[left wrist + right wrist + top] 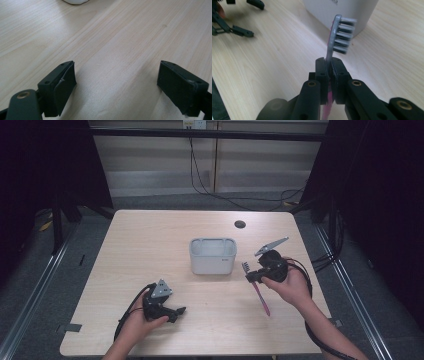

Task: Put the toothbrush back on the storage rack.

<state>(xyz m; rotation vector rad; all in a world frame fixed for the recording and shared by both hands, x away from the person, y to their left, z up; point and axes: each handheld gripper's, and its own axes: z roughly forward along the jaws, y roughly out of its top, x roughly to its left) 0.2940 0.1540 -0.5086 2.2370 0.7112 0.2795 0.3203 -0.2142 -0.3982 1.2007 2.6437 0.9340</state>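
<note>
A toothbrush [260, 296] with a pink handle and a grey bristle head [342, 35] is held off the table to the right of a pale grey tub [212, 255]. My right gripper [251, 276] is shut on its neck just below the head, and the handle hangs down toward the person. In the right gripper view the jaws of the right gripper [329, 62] pinch the neck, with the tub [342, 10] close behind. My left gripper [179, 311] rests low at the front left, open. Its jaws stand wide apart over bare wood in the left gripper view [117, 80].
The wooden table [150, 240] has a small dark round hole [240, 224] near its far edge. Cables run over the floor behind it. The tub's base [75, 1] shows at the top edge of the left gripper view.
</note>
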